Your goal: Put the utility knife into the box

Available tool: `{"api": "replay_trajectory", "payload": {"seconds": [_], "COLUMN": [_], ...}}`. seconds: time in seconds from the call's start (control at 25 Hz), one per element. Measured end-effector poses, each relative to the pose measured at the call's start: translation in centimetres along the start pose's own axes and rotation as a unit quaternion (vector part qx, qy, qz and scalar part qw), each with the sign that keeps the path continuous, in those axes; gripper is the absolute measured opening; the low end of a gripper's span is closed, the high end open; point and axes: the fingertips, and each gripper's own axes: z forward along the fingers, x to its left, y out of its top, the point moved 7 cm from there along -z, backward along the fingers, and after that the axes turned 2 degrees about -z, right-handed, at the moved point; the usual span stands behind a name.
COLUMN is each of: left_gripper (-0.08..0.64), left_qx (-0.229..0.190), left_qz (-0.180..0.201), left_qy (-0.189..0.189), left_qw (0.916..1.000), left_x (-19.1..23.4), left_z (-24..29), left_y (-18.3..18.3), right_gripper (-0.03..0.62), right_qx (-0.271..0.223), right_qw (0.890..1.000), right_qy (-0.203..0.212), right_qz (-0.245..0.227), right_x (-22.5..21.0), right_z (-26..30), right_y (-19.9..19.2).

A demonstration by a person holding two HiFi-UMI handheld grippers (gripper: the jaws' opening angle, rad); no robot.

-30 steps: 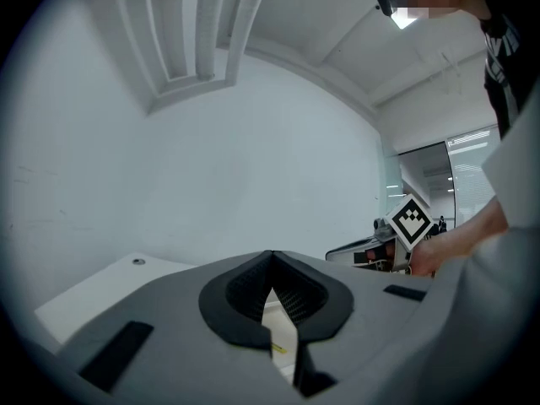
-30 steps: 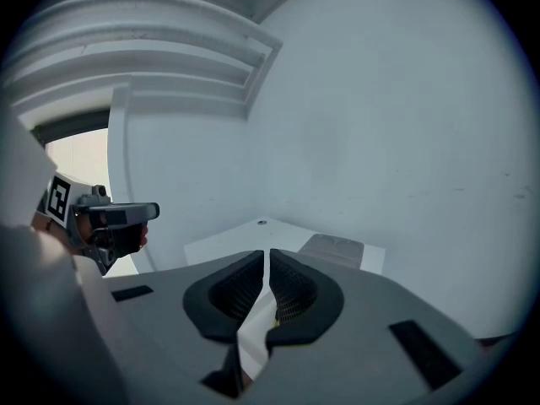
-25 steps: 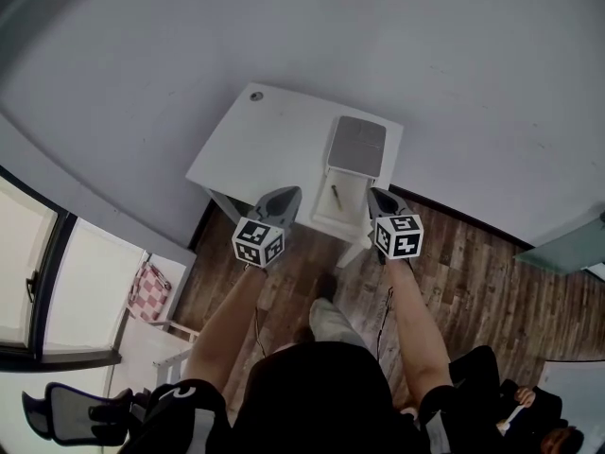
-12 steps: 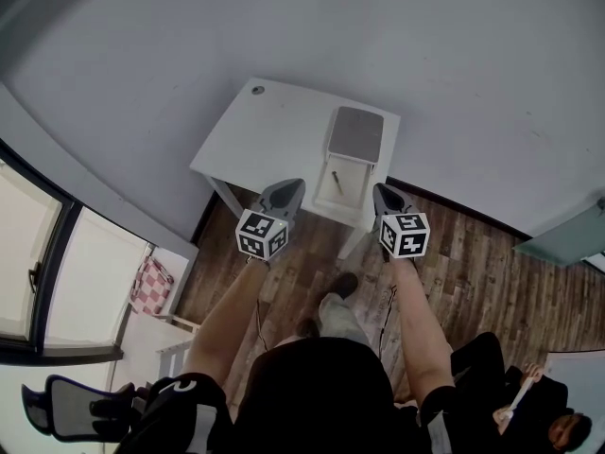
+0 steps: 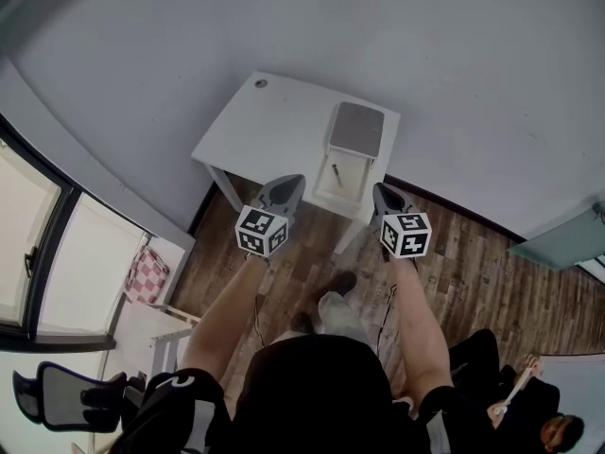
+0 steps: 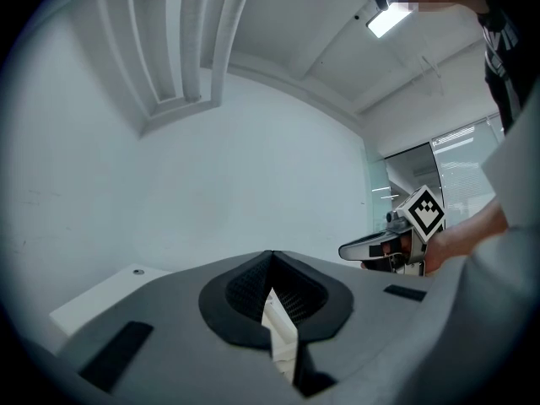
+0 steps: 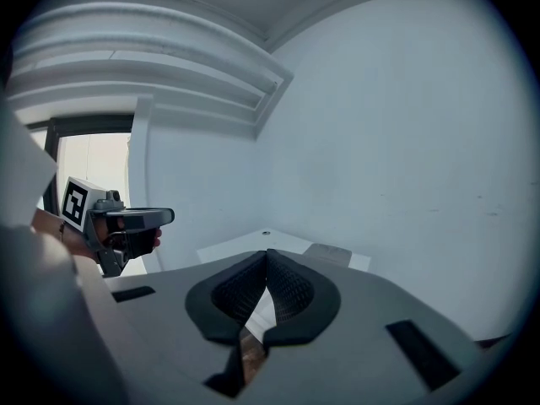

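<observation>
White rectangular table (image 5: 255,130) stands by the grey wall (image 5: 378,26); the left gripper (image 5: 291,183) hovers at its near edge, jaws pressed together, empty; the slim dark utility knife (image 5: 335,174) lies inside the open white box (image 5: 352,183); the right gripper (image 5: 380,192) is likewise closed, holding nothing.

Utility knife (image 5: 335,172) lying inside open white box (image 5: 353,185).

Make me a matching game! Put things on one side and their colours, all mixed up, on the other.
Things:
1 table
2 floor
3 bag
4 box lid

Colours:
A grey
B pink and white checks
C white
D brown

Pairs: 1-C, 2-D, 3-B, 4-A
</observation>
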Motion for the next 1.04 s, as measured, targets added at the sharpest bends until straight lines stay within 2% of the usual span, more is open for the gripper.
{"api": "replay_trajectory", "payload": {"seconds": [0.68, 1.04], "left_gripper": [0.025, 0.025], "left_qx": [0.004, 0.004], "left_qz": [-0.003, -0.007], "left_qy": [0.018, 0.015], "left_qw": [0.9998, 0.9999], "left_x": [-0.3, -0.6], "left_z": [-1.8, -1.5], "left_y": [-0.7, -1.0], "right_gripper": [0.014, 0.014], "right_qx": [0.007, 0.011], "right_qw": [1.000, 1.000], "right_qy": [0.011, 0.013], "right_qz": [0.000, -0.001], "right_x": [1.1, 1.0], "right_z": [-1.0, -0.8], "right_y": [-0.8, -1.0]}}
